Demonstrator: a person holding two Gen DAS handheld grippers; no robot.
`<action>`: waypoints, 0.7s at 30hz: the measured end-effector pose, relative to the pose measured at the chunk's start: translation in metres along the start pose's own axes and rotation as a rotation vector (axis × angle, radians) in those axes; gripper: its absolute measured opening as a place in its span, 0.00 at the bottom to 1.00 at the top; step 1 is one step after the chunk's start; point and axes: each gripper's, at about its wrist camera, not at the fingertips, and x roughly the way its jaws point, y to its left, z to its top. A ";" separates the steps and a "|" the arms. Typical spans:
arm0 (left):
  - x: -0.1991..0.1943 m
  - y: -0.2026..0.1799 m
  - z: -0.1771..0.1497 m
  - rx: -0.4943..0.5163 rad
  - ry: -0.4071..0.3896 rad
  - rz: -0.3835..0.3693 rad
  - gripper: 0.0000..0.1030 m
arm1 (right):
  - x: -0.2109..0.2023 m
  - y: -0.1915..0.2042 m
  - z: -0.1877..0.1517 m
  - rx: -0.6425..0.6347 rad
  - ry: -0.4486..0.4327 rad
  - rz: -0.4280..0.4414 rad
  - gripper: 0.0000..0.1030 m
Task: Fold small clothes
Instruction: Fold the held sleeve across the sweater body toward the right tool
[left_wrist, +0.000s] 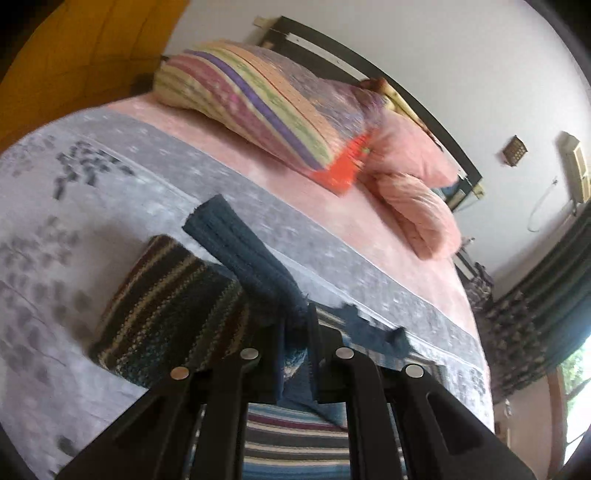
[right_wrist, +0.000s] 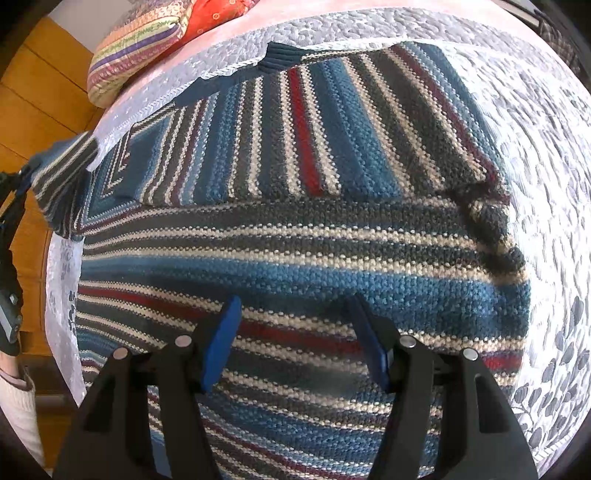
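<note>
One big bed (left_wrist: 258, 192) fills most of both views, covered with a pale grey bedspread (right_wrist: 546, 155) that has a dark leaf print and a pink band up toward the pillows. On top of it, right under the right-hand camera, lies the sweater (right_wrist: 332, 258), a knit thing in blue, grey, cream and red stripes. It's spread mostly flat, with one part folded over so its stripes run up and down while the rest run side to side. Its dark blue ribbed edge sits at the far side, toward the pillows.

At the head of the bed there's a striped pillow (left_wrist: 258, 107) in purple, green and orange with a bright orange end, and next to it a pink pillow (left_wrist: 413, 147) with another pink bundle lying in front of it. Behind that you get a dark headboard (left_wrist: 369, 70) and a white wall (left_wrist: 443, 55), plus dark curtains (left_wrist: 546, 295) off to the side.

Now the small stuff. The right gripper (right_wrist: 295, 339) hangs just over the sweater with its blue pads (right_wrist: 221, 343) spread wide apart, nothing between them. The left gripper (left_wrist: 295, 350) has its jaws pressed in on a bunch of the sweater's dark blue ribbed edge, and the knit is lifted up off the bed in a hump in front of it. That view is pretty motion-blurred though. At the left edge of the right camera's view you can see the corner of the sweater pulled up, and a bit of a cream sleeve (right_wrist: 18, 406).
</note>
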 end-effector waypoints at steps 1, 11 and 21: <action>0.005 -0.008 -0.004 0.003 0.006 -0.007 0.09 | 0.000 -0.001 0.000 0.003 -0.001 0.004 0.59; 0.062 -0.060 -0.056 0.072 0.103 -0.001 0.09 | 0.000 -0.010 -0.003 0.020 -0.008 0.031 0.59; 0.088 -0.054 -0.087 0.119 0.174 0.068 0.10 | 0.001 -0.013 -0.005 0.025 -0.011 0.043 0.59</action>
